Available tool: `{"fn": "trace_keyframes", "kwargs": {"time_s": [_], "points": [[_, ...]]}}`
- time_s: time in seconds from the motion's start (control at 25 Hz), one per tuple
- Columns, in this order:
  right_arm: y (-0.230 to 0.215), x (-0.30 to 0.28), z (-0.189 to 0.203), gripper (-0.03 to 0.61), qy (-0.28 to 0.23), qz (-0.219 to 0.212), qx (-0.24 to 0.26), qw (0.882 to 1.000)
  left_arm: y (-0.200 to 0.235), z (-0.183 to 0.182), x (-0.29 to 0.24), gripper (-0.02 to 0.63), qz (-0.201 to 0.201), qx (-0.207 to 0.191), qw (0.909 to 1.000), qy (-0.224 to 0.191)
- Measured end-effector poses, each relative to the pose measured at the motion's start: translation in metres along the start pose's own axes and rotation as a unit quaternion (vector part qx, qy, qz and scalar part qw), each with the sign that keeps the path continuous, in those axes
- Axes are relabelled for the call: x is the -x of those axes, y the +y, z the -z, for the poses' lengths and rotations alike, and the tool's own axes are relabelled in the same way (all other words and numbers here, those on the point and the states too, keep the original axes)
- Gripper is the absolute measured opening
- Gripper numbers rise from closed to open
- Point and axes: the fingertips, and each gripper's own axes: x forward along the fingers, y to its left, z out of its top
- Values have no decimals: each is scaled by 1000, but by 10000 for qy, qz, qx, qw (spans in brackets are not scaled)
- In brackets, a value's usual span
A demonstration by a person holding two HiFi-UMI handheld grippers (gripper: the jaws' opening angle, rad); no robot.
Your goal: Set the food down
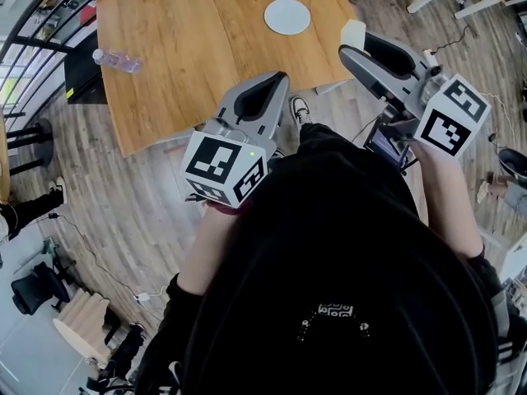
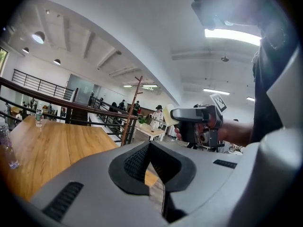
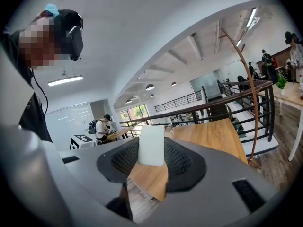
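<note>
The food is a pale, flat rectangular slab [image 1: 353, 33], and my right gripper [image 1: 352, 48] is shut on it at its fingertips, over the near right corner of the wooden table [image 1: 206, 48]. In the right gripper view the slab [image 3: 151, 144] stands upright between the dark pads of the right gripper [image 3: 151, 151]. A round white plate [image 1: 287, 16] lies on the table ahead, apart from the slab. My left gripper [image 1: 278, 81] hovers lower at the table's near edge, shut and holding nothing. In the left gripper view its tips [image 2: 150, 145] meet, and the right gripper [image 2: 194, 119] shows beyond them.
A clear plastic bottle [image 1: 117, 59] lies on the table's left side. A dark railing [image 1: 33, 39] runs along the far left. One shoe [image 1: 300, 109] stands on the wood floor beneath the table edge. People sit and stand at distant tables [image 3: 102, 129].
</note>
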Motion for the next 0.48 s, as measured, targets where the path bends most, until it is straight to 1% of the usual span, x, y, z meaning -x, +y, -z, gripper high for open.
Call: {"fn": "trace_keyframes", "kwargs": {"time_s": [0.2, 0.48], "points": [[-36, -33, -32, 175, 81, -264, 14, 9996, 35, -22, -29, 0, -257, 35, 9997, -26], [-87, -75, -56, 175, 171, -499, 1, 9986, 82, -32, -69, 0, -516, 143, 9986, 45]]}}
